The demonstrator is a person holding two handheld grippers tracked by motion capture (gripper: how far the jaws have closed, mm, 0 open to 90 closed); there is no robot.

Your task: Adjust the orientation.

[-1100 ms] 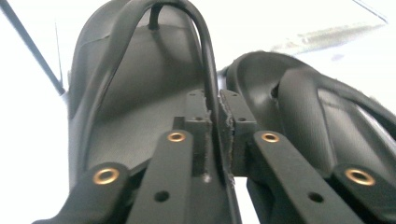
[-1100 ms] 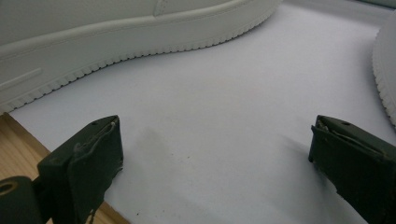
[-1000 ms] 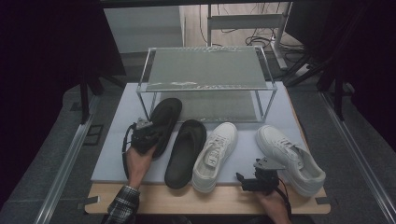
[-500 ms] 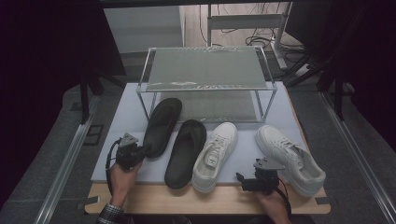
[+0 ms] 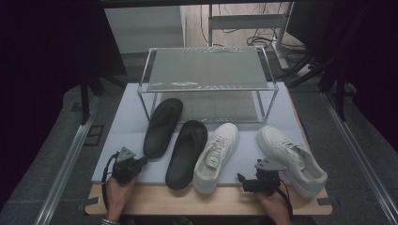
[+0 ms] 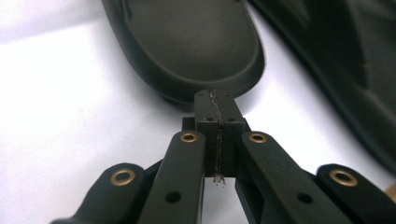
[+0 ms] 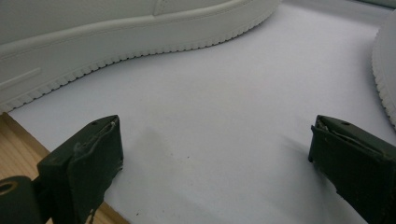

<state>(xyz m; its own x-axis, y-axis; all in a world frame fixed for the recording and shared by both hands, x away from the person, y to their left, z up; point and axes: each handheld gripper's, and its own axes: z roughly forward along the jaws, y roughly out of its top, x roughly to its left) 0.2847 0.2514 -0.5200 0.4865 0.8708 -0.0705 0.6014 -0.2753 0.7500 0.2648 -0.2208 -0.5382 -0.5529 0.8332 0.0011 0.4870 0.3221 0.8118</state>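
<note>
While the left gripper (image 5: 139, 162) sits clenched — empty — beside the black slipper (image 5: 163, 126); right gripper (image 5: 245, 181) apparently released.

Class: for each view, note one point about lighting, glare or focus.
High view: surroundings dark, mat dimly lit. Left gripper view: mat glares white, slipper soft, shut tongs sharp. Right gripper view: even light, open tongs sharp, sneaker slightly soft.

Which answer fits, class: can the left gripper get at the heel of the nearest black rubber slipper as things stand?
Probably yes. The left gripper sits just short of the black rubber slipper with only bare white mat between, but its jaws are shut and would need opening first.
</note>
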